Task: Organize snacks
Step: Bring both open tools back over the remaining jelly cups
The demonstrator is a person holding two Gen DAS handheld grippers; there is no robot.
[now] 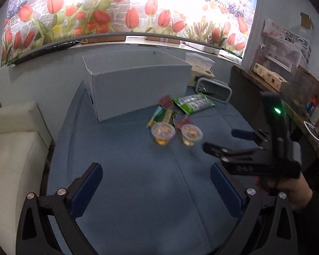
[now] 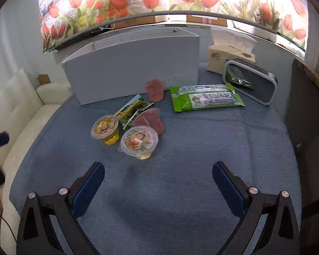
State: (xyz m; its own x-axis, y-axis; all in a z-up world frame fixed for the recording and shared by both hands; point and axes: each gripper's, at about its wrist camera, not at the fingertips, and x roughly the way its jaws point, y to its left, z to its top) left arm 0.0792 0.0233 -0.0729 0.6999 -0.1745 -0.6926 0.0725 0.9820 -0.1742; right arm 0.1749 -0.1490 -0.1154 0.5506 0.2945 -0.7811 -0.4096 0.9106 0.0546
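Snacks lie in a cluster on the blue table (image 2: pixel 202 148): two clear yellow jelly cups (image 2: pixel 106 129) (image 2: pixel 139 142), two red jelly cups (image 2: pixel 154 89) (image 2: pixel 148 121), a green-yellow packet (image 2: pixel 133 110) and a large green pouch (image 2: pixel 204 98). An open grey box (image 2: pixel 134 68) stands behind them. My right gripper (image 2: pixel 158 182) is open and empty, just short of the cups. My left gripper (image 1: pixel 156 182) is open and empty, farther back; it sees the cups (image 1: pixel 163 132) (image 1: pixel 191 135), the box (image 1: pixel 138 85) and the right gripper (image 1: pixel 223 140) beside them.
A grey-rimmed tray (image 2: pixel 253 80) holding a dark packet sits at the back right, with a tissue box (image 2: pixel 229 59) behind it. A white sofa (image 2: pixel 21 110) is left of the table. A cluttered shelf (image 1: pixel 287 78) stands at the right.
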